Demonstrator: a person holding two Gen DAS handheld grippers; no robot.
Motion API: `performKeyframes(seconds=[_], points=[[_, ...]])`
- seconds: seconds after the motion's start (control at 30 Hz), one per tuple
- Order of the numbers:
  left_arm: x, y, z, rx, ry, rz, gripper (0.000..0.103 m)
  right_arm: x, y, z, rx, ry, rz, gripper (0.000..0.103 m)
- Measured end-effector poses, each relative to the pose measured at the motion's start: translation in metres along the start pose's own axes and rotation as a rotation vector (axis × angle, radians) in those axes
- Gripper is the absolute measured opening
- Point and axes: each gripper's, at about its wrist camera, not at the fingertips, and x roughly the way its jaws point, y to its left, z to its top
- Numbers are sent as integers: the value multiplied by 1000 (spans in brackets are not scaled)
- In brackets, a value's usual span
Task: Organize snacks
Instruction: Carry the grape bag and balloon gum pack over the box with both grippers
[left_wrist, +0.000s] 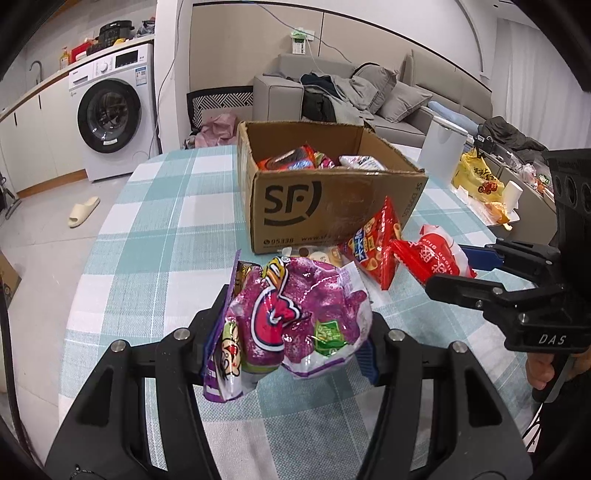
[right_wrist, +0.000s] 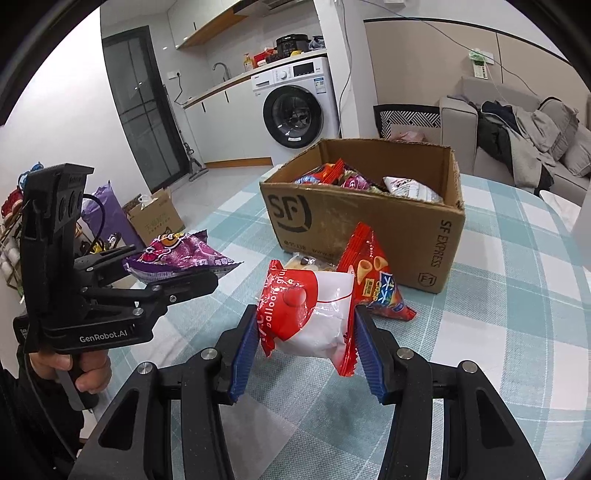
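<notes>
Left gripper (left_wrist: 291, 347) clamped on a purple snack bag (left_wrist: 295, 317), held above the checked tablecloth (left_wrist: 166, 221) short of the cardboard box (left_wrist: 325, 206). Right gripper (right_wrist: 308, 350) clamped on a red-and-white packet (right_wrist: 314, 314), also clear of the cloth. A red cone-snack bag (right_wrist: 373, 280) leans against the box front; box already holds several packets.

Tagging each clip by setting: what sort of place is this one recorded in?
Most likely a small lived-in apartment with kitchen, laundry and living area in one room. A front-loading washing machine sits under a counter with a faucet, a grey sofa is piled with clothes, and a checked tablecloth covers the table.
</notes>
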Motion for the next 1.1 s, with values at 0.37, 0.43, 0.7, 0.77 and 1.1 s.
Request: performKeyframes(seconds=[0.37, 0.43, 0.7, 0.77, 1.1], points=[[-5, -8, 22, 9, -43, -8, 55, -14, -8, 20, 10, -56, -25, 51], [-4, -10, 28, 12, -50, -10, 55, -18, -9, 24, 11, -67, -29, 51], [-4, -12, 53, 26, -80, -11, 55, -29, -19, 43, 34, -102, -53, 51], [-4, -13, 60, 28, -85, -12, 55, -31, -23, 49, 44, -108, -59, 51], [1, -12, 91, 39, -112, 4, 55, -29, -38, 72, 81, -124, -76, 51]])
